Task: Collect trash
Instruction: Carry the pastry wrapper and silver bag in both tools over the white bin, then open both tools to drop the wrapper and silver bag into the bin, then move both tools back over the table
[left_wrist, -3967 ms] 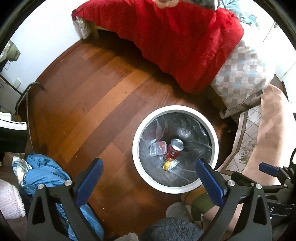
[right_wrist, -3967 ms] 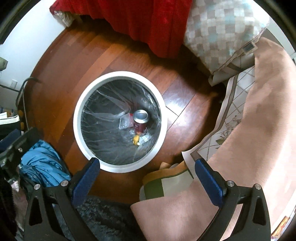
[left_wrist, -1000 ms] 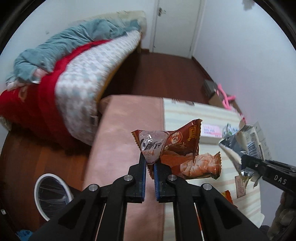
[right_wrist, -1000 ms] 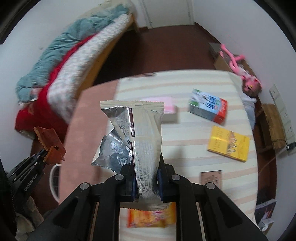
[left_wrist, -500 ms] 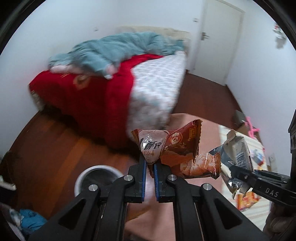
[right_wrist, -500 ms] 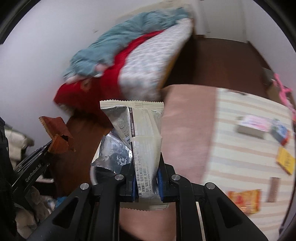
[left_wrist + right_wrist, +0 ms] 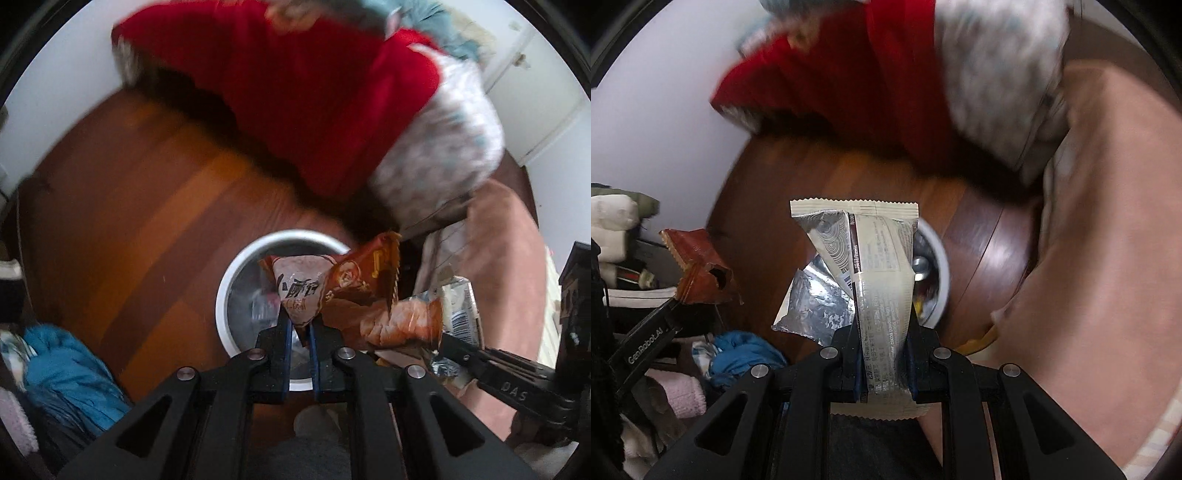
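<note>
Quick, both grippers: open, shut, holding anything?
Left gripper: shut on the brown snack wrapper, above the white bin.
Right gripper: shut on the cream and silver wrapper.

Red blanket [image 7: 314,85] on bed, wooden floor [image 7: 140,229], blue cloth [image 7: 70,365], pink rug [image 7: 1108,258]

My left wrist view looks steeply down from above the white bin [image 7: 236,266], close over it. My right wrist view faces down too, bin [image 7: 942,258] just beyond its wrapper. Both share bin, wood floor [image 7: 140,221], red blanket [image 7: 849,74].
</note>
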The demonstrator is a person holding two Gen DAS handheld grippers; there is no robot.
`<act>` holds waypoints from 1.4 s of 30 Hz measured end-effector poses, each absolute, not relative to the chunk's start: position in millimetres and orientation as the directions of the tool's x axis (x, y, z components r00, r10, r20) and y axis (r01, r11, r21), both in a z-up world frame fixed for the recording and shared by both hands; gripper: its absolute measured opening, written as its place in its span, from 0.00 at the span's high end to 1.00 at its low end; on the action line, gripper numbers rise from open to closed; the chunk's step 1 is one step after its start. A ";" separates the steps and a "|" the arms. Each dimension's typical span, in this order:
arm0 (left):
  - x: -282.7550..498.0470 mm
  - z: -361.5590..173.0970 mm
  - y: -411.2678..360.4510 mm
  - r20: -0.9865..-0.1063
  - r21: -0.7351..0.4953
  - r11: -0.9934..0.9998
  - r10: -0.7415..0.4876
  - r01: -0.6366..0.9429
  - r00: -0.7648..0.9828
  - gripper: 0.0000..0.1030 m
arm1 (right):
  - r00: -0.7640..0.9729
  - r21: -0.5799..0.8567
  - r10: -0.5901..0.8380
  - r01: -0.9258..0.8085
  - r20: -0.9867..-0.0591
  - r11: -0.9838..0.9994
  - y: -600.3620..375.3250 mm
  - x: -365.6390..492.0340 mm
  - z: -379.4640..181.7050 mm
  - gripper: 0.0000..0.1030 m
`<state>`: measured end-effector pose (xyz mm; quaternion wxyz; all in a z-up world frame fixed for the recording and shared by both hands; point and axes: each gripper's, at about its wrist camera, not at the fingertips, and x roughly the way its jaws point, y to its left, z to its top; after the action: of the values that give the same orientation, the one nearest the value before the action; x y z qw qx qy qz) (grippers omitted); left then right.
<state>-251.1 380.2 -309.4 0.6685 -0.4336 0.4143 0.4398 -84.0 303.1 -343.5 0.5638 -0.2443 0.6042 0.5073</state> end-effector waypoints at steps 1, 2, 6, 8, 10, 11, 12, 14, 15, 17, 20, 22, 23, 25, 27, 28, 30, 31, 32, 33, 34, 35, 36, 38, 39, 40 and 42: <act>-253.1 -324.2 388.6 -0.940 -0.232 0.225 0.198 -0.946 0.278 0.94 | -0.246 0.330 0.256 -0.869 -0.935 0.369 308.9 -85.3 -353.4 0.82; -253.9 -337.5 396.1 -0.945 -0.242 0.215 0.168 -0.946 0.280 0.94 | -0.249 0.321 0.228 -0.869 -0.941 0.376 318.3 -87.0 -368.2 0.82; -253.2 -372.8 416.6 -0.958 -0.251 0.175 0.099 -0.952 0.271 0.88 | -0.254 0.289 0.140 -0.870 -0.957 0.399 336.7 -91.1 -411.8 0.82; -256.7 -379.8 416.3 -0.967 -0.222 0.169 0.085 -0.960 0.239 0.61 | -0.253 0.272 0.101 -0.872 -0.962 0.406 342.2 -93.8 -428.0 0.81; -256.5 -387.0 419.1 -0.969 -0.218 0.158 0.080 -0.963 0.233 0.26 | -0.258 0.262 0.066 -0.874 -0.964 0.409 346.6 -91.4 -443.2 0.74; -257.4 -389.3 419.8 -0.970 -0.216 0.147 0.080 -0.965 0.229 0.23 | -0.254 0.254 0.055 -0.877 -0.966 0.408 347.4 -92.7 -445.0 0.73; -260.3 -390.2 420.1 -0.971 -0.213 0.138 0.079 -0.967 0.225 0.22 | -0.253 0.247 0.042 -0.879 -0.967 0.407 349.0 -92.9 -449.7 0.67; -262.5 -392.7 420.1 -0.972 -0.213 0.123 0.071 -0.969 0.223 0.21 | -0.267 0.257 0.031 -0.878 -0.963 0.404 350.6 -94.9 -454.6 0.57; -266.6 -393.1 420.0 -0.973 -0.210 0.116 0.072 -0.971 0.219 0.17 | -0.277 0.266 0.031 -0.876 -0.960 0.403 350.8 -94.7 -455.8 0.53; -269.0 -393.0 417.9 -0.975 -0.198 0.109 0.078 -0.974 0.207 0.04 | -0.296 0.285 0.033 -0.874 -0.955 0.394 352.9 -86.4 -458.8 0.44; -278.1 -388.6 414.9 -0.978 -0.182 0.105 0.086 -0.978 0.192 0.04 | -0.302 0.295 0.043 -0.876 -0.952 0.381 352.4 -82.3 -456.6 0.36; -279.6 -384.2 410.0 -0.980 -0.155 0.111 0.107 -0.982 0.166 0.04 | -0.299 0.295 0.047 -0.884 -0.953 0.364 350.4 -82.2 -452.1 0.31; -281.3 -381.1 406.4 -0.981 -0.140 0.112 0.119 -0.984 0.153 0.04 | -0.296 0.292 0.046 -0.888 -0.954 0.356 350.2 -82.6 -449.9 0.27; -283.6 -376.0 400.7 -0.979 -0.130 0.118 0.143 -0.984 0.147 0.04 | -0.275 0.272 0.039 -0.904 -0.961 0.331 347.0 -84.6 -445.0 0.03; -284.8 -369.1 393.4 -0.977 -0.109 0.127 0.168 -0.986 0.130 0.04 | -0.232 0.230 0.029 -0.926 -0.972 0.299 342.2 -88.6 -437.9 0.00; -285.0 -365.8 390.2 -0.976 -0.103 0.131 0.179 -0.986 0.126 0.04 | -0.199 0.198 0.025 -0.939 -0.980 0.280 339.4 -91.5 -432.4 0.00; -283.7 -360.2 384.1 -0.973 -0.092 0.140 0.198 -0.986 0.119 0.04 | -0.156 0.158 0.027 -0.954 -0.987 0.256 336.3 -94.2 -425.5 0.00; -282.9 -356.9 380.6 -0.972 -0.086 0.145 0.207 -0.986 0.115 0.04 | -0.135 0.138 0.032 -0.960 -0.990 0.244 334.8 -95.3 -421.7 0.00; -282.2 -354.0 377.5 -0.970 -0.085 0.149 0.215 -0.985 0.116 0.04 | -0.115 0.121 0.040 -0.964 -0.993 0.235 333.2 -96.4 -417.2 0.00; -281.2 -351.8 375.1 -0.969 -0.080 0.153 0.220 -0.985 0.113 0.04 | -0.104 0.113 0.050 -0.966 -0.993 0.231 331.9 -97.0 -412.5 0.00; -280.4 -349.9 373.1 -0.968 -0.077 0.157 0.223 -0.985 0.111 0.04 | -0.097 0.108 0.058 -0.968 -0.994 0.229 330.7 -97.3 -408.1 0.00; -279.0 -348.0 370.6 -0.968 -0.074 0.161 0.227 -0.984 0.109 0.04 | -0.091 0.103 0.065 -0.968 -0.994 0.228 329.9 -97.3 -404.8 0.00; -278.1 -344.7 367.6 -0.966 -0.070 0.166 0.233 -0.984 0.108 0.04 | -0.087 0.102 0.072 -0.969 -0.994 0.227 328.7 -97.5 -401.6 0.00; -276.8 -339.9 363.6 -0.965 -0.065 0.172 0.240 -0.983 0.106 0.04 | -0.084 0.103 0.089 -0.968 -0.992 0.230 325.7 -96.7 -393.0 0.00; -276.7 -336.8 360.9 -0.964 -0.065 0.174 0.245 -0.983 0.107 0.04 | -0.082 0.103 0.096 -0.968 -0.992 0.231 324.9 -96.4 -389.4 0.00; -277.2 -332.4 358.5 -0.962 -0.065 0.175 0.250 -0.982 0.108 0.04 | -0.081 0.104 0.106 -0.967 -0.991 0.231 323.3 -96.7 -384.3 0.00; -277.4 -323.6 354.2 -0.958 -0.064 0.178 0.264 -0.982 0.110 0.04 | -0.078 0.106 0.126 -0.967 -0.989 0.230 320.4 -96.3 -373.3 0.00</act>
<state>-277.4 354.2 -323.6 0.6259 -0.4041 0.4440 0.4978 -96.3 320.4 -373.3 0.5604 -0.3833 0.5485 0.4880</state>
